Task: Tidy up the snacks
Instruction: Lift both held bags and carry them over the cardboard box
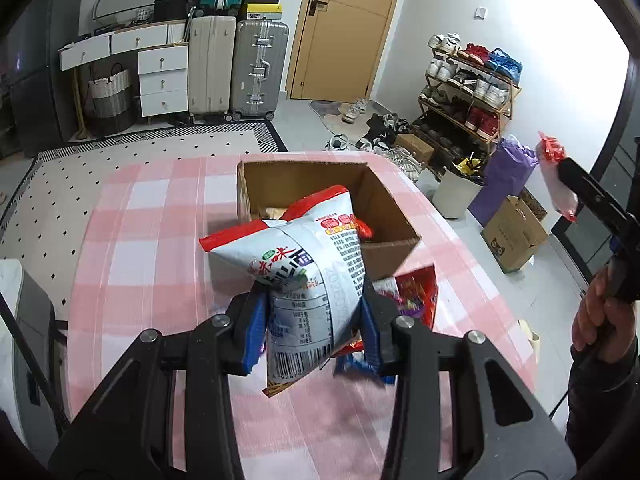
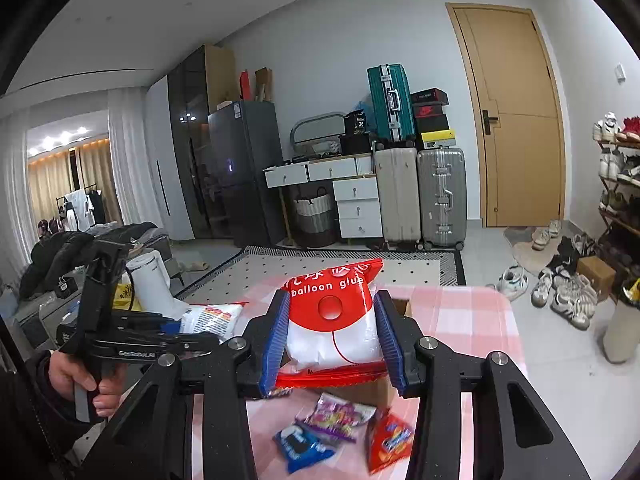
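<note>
Fingers (image 1: 370,316) pinching white bag (image 1: 308,272), box (image 1: 384,204) beyond

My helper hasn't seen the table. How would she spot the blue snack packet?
On the pink checked tablecloth, look in front of the cardboard box, where three small packets lie. The blue snack packet is leftmost, the only blue one, beside a purple packet and an orange-red packet.

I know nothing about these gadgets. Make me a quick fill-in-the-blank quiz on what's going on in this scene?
1. The left gripper is shut on a white and red snack bag above the ___ checked tablecloth.
2. The right gripper holds a packet printed "balloon ___".
3. The open cardboard ___ stands on the table.

Missing words: pink; glue; box
</note>
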Demonstrator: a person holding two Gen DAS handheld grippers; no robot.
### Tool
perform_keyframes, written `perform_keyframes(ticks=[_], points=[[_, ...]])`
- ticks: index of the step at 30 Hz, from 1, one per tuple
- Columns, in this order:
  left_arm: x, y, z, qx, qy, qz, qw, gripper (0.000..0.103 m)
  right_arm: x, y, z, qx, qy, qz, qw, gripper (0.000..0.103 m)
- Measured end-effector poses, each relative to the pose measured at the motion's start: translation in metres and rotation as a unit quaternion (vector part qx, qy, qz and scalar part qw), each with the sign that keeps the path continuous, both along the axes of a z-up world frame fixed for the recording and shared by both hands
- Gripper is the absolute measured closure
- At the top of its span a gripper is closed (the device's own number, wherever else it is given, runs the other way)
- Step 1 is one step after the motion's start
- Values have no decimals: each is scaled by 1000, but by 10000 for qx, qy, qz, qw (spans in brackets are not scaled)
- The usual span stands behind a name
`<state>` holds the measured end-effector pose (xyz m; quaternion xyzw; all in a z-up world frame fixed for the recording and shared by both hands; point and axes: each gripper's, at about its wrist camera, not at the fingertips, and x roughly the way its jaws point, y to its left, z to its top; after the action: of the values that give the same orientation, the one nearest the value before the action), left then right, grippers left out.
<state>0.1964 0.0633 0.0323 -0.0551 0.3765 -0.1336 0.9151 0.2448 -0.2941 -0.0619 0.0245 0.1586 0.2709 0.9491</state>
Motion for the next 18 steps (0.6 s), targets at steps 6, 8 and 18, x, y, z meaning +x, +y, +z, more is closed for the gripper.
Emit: perform_keyframes(ticks=[6, 8, 18], points=[[44, -14, 11, 7, 125, -142, 9998, 66, 36, 6, 22, -1, -6, 50, 10000, 60], [62, -18, 13, -70, 192, -121, 9997, 66, 48, 7, 25, 31, 53, -1, 10000, 60], [138, -28, 13, -252, 299, 74, 9992, 66, 122, 33, 29, 171, 393, 193, 9989, 60]])
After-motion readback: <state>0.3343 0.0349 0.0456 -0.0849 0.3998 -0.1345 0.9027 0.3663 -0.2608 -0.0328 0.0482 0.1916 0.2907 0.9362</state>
